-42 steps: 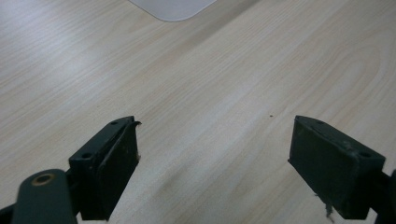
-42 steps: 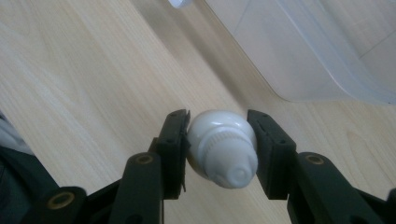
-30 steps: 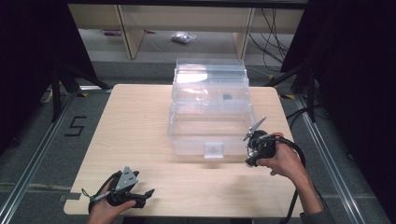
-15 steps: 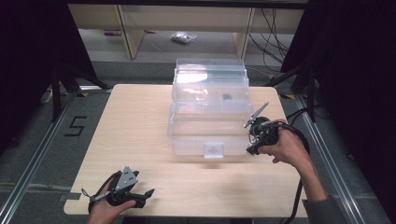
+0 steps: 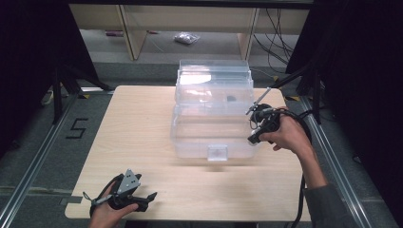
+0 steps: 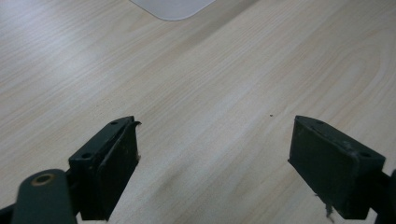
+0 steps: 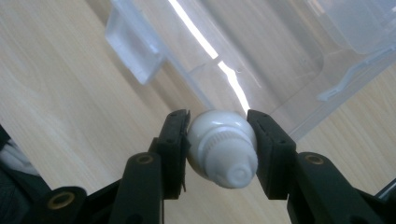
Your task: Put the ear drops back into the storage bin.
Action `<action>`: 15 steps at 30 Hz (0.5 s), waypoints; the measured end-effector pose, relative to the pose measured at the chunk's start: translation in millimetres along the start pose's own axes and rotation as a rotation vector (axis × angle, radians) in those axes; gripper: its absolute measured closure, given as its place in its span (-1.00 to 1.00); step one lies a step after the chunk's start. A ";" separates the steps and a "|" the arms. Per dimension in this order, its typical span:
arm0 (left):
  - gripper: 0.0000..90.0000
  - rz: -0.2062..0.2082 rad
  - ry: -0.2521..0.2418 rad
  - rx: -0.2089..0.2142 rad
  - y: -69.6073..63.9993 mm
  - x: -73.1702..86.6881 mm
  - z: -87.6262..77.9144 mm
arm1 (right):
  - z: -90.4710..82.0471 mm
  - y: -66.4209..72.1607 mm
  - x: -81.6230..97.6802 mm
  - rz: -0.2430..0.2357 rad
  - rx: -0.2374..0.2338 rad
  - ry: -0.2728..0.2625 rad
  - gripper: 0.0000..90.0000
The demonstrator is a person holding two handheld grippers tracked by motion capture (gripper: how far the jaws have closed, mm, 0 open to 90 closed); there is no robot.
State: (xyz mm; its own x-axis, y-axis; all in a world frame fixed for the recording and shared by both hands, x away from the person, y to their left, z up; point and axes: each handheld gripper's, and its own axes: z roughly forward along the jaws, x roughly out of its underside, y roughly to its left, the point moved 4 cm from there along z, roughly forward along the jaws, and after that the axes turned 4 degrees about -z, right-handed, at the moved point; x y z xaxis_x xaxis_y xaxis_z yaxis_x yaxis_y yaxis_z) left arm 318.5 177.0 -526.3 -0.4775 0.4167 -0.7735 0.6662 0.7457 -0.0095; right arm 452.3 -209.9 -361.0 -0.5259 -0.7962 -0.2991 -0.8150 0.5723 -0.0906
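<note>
Right gripper view: white bulb clamped beside the clear box

Right tongs (image 7: 218, 140) pinch a small white rounded bulb (image 7: 220, 147), glossy, ribbed at its neck, held above the tabletop (image 7: 56, 88) just beside the clear plastic box (image 7: 261, 51). Left tongs (image 6: 215, 163) rest low at the near edge, spread apart, holding nothing.

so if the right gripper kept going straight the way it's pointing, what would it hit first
Most likely the clear plastic box. The right gripper, shut on a small white bottle, points at the box's side wall just ahead, above the table. Depth is hard to judge, but nothing else lies between.
</note>
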 end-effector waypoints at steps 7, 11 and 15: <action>-0.67 0.000 0.000 0.002 0.0 0.0 0.0 | 8.8 -12.9 -7.4 0.023 -0.005 0.021 0.34; -0.67 0.016 0.012 -0.006 1.5 0.2 -0.6 | 14.7 -18.1 -12.7 0.038 -0.009 0.028 0.34; -0.67 0.026 0.028 -0.010 2.4 0.3 -1.7 | 20.0 -22.2 -17.9 0.054 -0.015 0.040 0.34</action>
State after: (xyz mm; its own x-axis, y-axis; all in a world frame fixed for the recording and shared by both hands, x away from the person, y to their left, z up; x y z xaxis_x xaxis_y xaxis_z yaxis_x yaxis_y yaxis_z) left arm 318.9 179.9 -525.5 -0.4764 0.4504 -0.7551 0.6730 0.7394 0.0164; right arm 484.7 -204.4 -372.6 -0.5782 -0.7717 -0.2649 -0.7885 0.6119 -0.0614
